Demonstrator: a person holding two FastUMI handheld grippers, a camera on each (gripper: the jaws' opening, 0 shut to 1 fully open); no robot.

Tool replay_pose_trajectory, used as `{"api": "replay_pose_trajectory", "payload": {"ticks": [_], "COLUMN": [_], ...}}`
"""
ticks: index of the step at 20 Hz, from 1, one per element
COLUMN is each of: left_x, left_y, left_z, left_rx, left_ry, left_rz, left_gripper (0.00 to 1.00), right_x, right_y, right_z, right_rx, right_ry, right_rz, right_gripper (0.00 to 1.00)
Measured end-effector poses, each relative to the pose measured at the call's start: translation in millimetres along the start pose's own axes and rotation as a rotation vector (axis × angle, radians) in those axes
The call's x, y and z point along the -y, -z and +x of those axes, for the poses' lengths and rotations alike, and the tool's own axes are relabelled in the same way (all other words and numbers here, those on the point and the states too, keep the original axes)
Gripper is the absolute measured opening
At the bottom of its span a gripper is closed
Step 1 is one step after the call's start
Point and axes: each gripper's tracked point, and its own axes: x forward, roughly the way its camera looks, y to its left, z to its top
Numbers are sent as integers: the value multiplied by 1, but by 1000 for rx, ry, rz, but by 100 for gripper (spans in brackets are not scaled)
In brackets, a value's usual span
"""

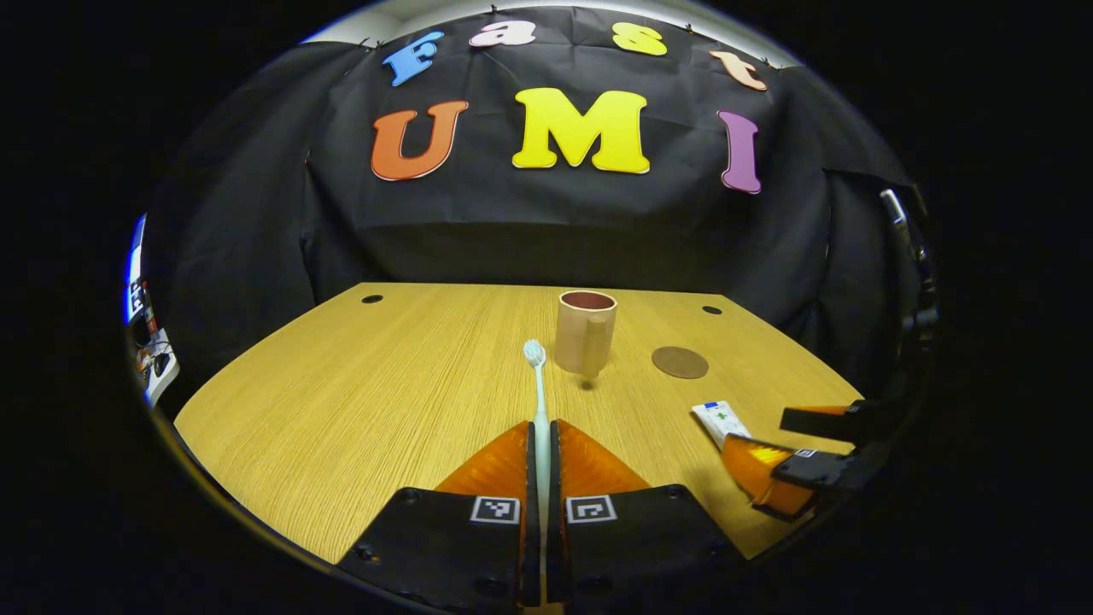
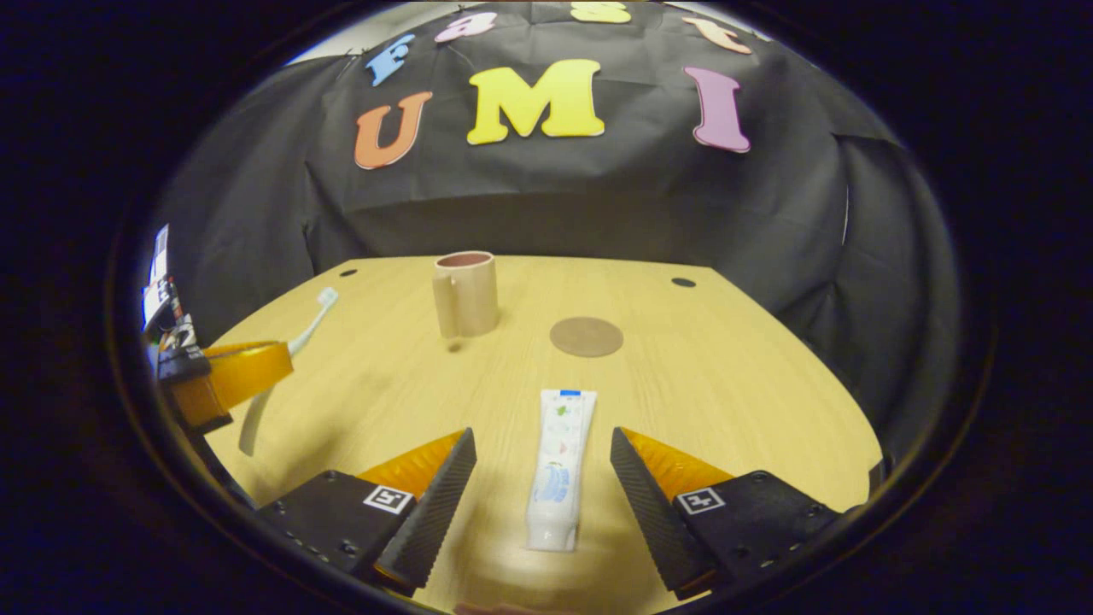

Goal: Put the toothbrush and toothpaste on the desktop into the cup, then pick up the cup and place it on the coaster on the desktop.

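The toothbrush is clamped by its handle between the closed fingers of the left gripper, bristles pointing toward the cup. The right gripper is spread wide either side of the toothpaste, which lies flat on the desktop. The coaster lies bare beside the cup. The loading step is judged in hand: the brush must be carried over the cup's rim and the fingers closed on the tube.

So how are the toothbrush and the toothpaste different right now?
The toothbrush is thin and white, clamped between the shut fingers of the left gripper; the toothpaste is a flat, wider tube with printing, lying on the desktop. The right gripper is open on either side of the toothpaste, not yet pressing on it. Neither toothbrush nor toothpaste is in the cup yet.
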Motion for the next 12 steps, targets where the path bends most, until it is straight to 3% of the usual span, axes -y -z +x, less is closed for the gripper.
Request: {"api": "replay_pose_trajectory", "payload": {"ticks": [5,8,12], "left_x": [10,12,7], "left_y": [-24,-26,-20], "left_z": [-16,-17,-11], "left_rx": [68,78,64], "left_ry": [29,29,20], "left_rz": [14,10,-2], "left_gripper": [6,6,6], "right_x": [-5,-5,-6], "right_y": [27,25,25], "right_z": [12,16,18], "right_rx": [-95,-95,-91], "right_ry": [-5,-20,-31], "right_rz": [-23,-5,-1], "right_gripper": [96,92,76]}}
